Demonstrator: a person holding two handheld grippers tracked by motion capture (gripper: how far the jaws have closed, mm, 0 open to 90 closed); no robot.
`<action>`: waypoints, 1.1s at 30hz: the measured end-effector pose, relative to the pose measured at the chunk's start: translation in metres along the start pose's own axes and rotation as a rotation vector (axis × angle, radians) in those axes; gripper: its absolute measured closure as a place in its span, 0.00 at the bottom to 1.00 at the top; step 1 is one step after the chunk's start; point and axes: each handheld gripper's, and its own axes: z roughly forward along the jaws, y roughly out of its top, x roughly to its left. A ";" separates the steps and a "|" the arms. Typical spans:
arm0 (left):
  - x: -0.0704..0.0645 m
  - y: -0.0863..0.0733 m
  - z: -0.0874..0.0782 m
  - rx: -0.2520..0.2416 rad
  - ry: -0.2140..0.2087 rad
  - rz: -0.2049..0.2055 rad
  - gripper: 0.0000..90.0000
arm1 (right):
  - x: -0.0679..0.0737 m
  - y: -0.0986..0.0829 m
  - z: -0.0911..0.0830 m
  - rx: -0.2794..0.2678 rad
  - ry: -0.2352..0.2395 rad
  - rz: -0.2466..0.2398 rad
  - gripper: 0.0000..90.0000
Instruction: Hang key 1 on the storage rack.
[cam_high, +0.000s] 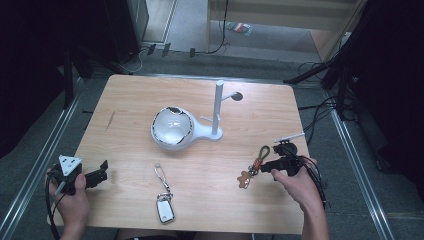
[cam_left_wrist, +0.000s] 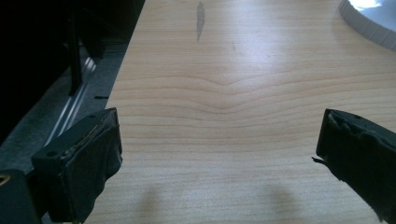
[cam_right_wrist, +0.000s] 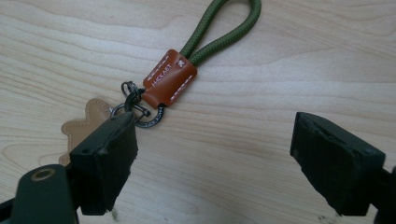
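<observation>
A green rope-loop keychain (cam_high: 261, 155) with a brown leather sleeve, metal rings and a tan figure-shaped charm (cam_high: 244, 180) lies flat on the right side of the wooden table (cam_high: 130, 100). My right gripper (cam_high: 274, 160) hovers at it, open. In the right gripper view the rope loop (cam_right_wrist: 219, 28), sleeve (cam_right_wrist: 169, 77) and rings (cam_right_wrist: 140, 111) lie ahead of the right gripper (cam_right_wrist: 212, 140), nearer its left jaw, which hides part of the charm (cam_right_wrist: 86, 123). My left gripper (cam_high: 102, 172) is open at the table's front left; in its own view the left gripper (cam_left_wrist: 219, 140) frames bare wood.
A white stand (cam_high: 216, 107) with a bowl-shaped base (cam_high: 171, 129) and an upright post with a side peg sits mid-table; its rim (cam_left_wrist: 369, 21) shows in the left gripper view. A second keychain with a silver key fob (cam_high: 164, 207) lies near the front edge. Cables run along the floor at right.
</observation>
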 end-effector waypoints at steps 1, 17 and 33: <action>0.000 0.000 -0.001 -0.003 0.009 -0.003 0.00 | 0.003 0.002 0.002 0.017 -0.011 0.009 0.18; -0.004 0.000 0.000 0.000 -0.012 0.049 0.00 | 0.014 0.032 0.011 0.069 0.081 0.194 0.45; -0.005 0.000 0.001 0.008 -0.010 0.058 0.00 | 0.012 0.038 0.033 0.120 0.050 0.269 0.61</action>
